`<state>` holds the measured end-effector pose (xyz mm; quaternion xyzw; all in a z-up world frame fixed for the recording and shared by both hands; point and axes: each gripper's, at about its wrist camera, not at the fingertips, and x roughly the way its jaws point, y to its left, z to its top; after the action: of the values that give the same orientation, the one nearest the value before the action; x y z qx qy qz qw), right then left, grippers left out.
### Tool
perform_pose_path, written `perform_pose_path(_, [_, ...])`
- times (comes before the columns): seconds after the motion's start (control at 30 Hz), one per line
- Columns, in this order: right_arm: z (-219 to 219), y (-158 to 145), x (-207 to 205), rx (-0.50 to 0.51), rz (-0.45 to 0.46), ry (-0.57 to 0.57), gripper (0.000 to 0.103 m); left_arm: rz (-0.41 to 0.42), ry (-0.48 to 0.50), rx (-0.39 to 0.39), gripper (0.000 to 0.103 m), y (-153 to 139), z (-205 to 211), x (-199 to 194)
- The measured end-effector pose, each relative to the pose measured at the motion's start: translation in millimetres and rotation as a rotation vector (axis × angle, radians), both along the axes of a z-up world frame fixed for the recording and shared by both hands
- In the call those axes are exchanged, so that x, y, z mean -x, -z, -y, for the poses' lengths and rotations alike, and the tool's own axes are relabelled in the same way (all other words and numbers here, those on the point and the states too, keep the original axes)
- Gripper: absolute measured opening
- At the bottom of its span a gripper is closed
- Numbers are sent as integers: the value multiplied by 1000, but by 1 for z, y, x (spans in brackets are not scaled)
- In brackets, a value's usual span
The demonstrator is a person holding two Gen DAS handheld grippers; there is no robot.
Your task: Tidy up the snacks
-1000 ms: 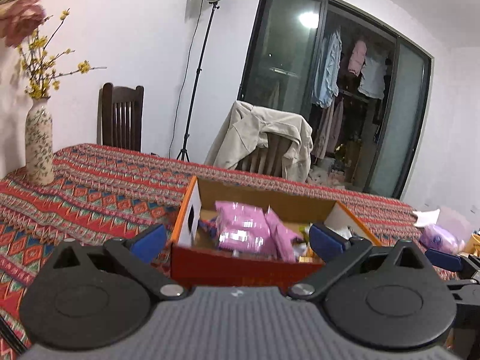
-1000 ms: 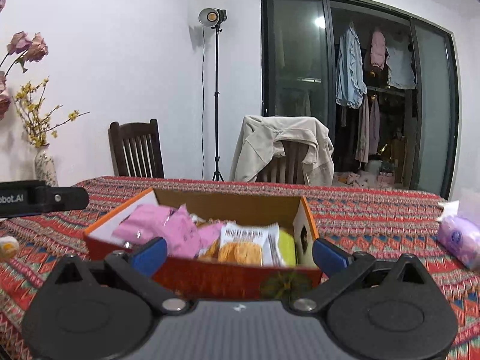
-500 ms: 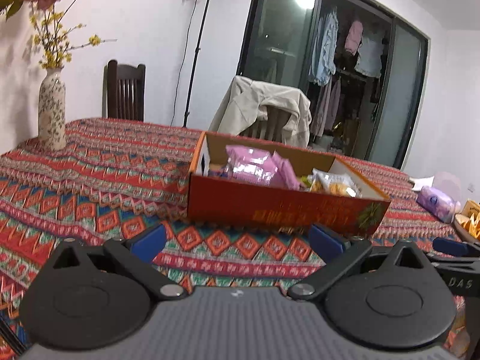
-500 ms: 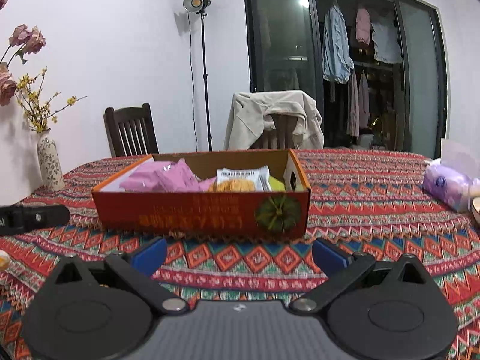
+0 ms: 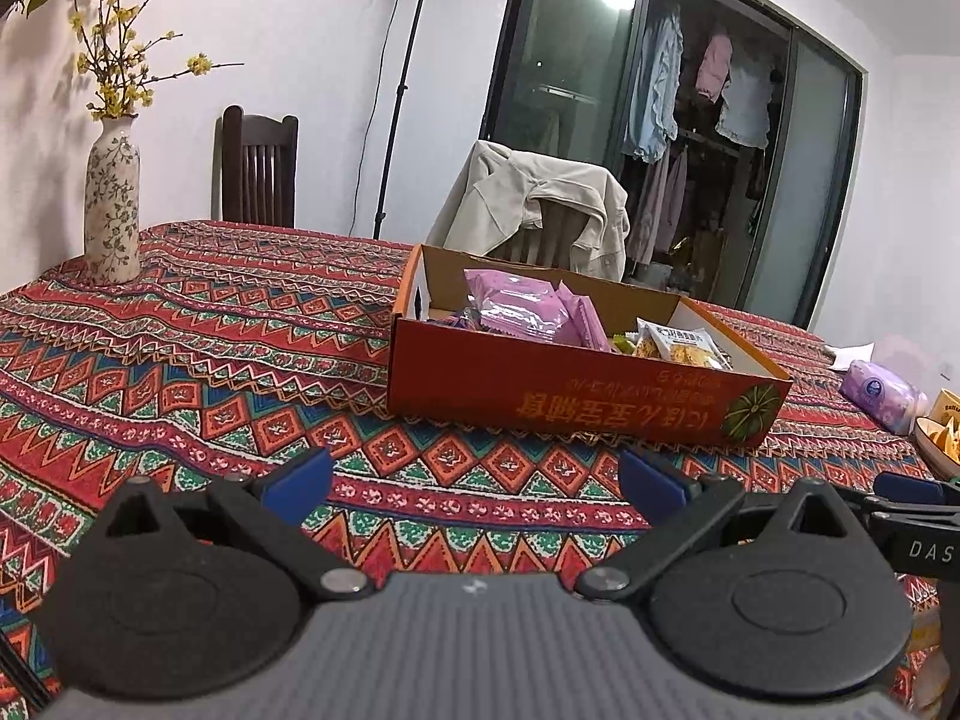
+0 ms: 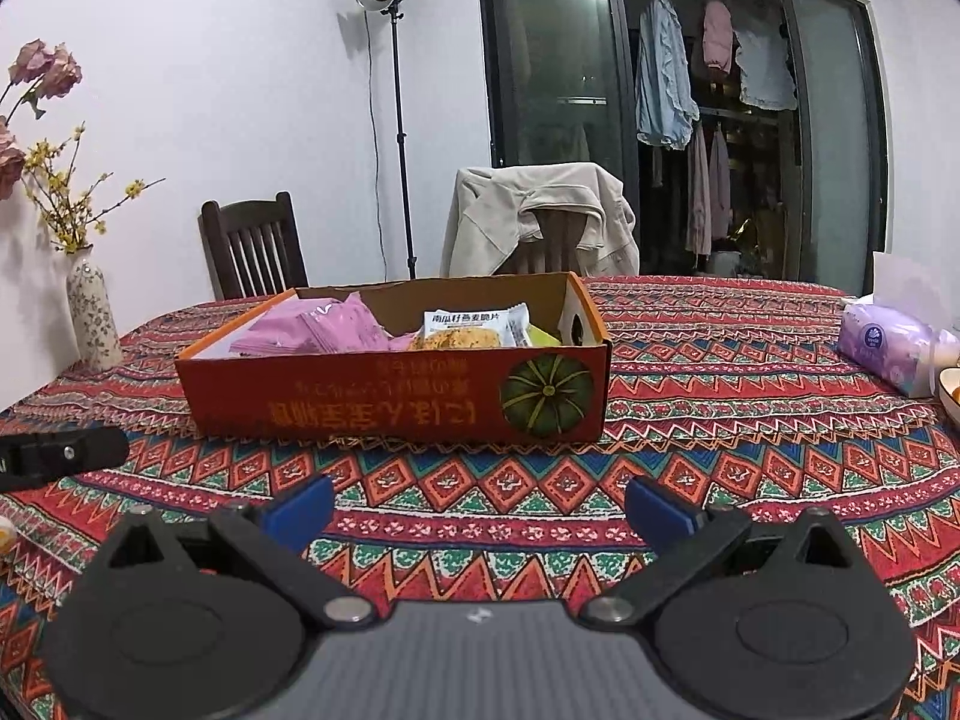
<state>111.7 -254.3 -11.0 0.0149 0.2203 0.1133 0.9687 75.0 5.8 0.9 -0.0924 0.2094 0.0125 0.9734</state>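
Observation:
A red cardboard box (image 5: 564,390) with a pumpkin picture stands on the patterned tablecloth; it also shows in the right wrist view (image 6: 390,402). Inside lie pink snack packets (image 5: 516,309) (image 6: 312,330) and a white cracker packet (image 5: 678,345) (image 6: 468,327). My left gripper (image 5: 474,480) is open and empty, held back from the box's near wall. My right gripper (image 6: 477,507) is open and empty, also short of the box. The other gripper's tip shows at each view's edge (image 5: 912,495) (image 6: 60,456).
A flowered vase (image 5: 111,204) (image 6: 93,315) stands at the table's far left. A purple tissue pack (image 5: 879,396) (image 6: 888,348) and a bowl's rim (image 5: 936,450) are at the right. Two chairs stand behind the table, one draped with a beige jacket (image 6: 540,216).
Both grippers have drawn back from the box, which was close under them and now sits farther off on the cloth. Both stay open and empty.

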Motion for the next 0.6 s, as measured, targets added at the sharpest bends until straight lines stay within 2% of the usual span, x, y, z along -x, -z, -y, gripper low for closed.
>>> perform_pose_path(0.6, [-2,1,0,1,0,-1,103,3,4,0,103,2,1,1])
